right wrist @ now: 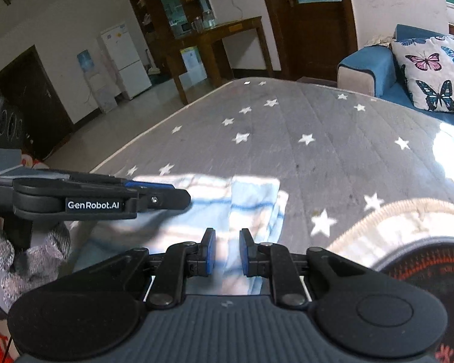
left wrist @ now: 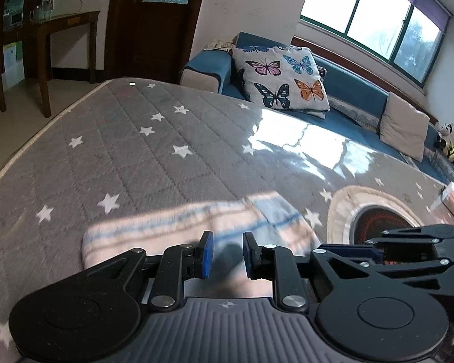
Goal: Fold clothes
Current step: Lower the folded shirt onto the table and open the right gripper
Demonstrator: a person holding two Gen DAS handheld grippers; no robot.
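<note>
- Your left gripper [left wrist: 227, 254] hangs over the near edge of the folded cloth [left wrist: 178, 227]; its blue pads stand a little apart with nothing pinched between them, so it is open and empty.
- Your right gripper [right wrist: 227, 251] sits the same way, pads slightly parted over the cloth [right wrist: 215, 211], gripping nothing.
- The two grippers are side by side: in the right wrist view the left gripper [right wrist: 154, 199] reaches in from the left edge, above the cloth's left part.
- The cloth is one pale piece with blue and pink stripes, lying flat on the bed [left wrist: 166, 139]. Its long axis runs across the view, left to right; the stripes run the same way. In the right wrist view a folded flap lies over its right end.
- Just to the right of the cloth lies a round cream-rimmed item with a dark red-and-black middle [left wrist: 378, 211]; what it is I cannot tell.
- The bed cover is grey with white stars, and a patch of sunlight falls on its far right part.
- Beyond the bed stands one blue sofa [left wrist: 354, 90] bearing one butterfly cushion [left wrist: 281, 78] and one plain cushion [left wrist: 404, 127].
</note>
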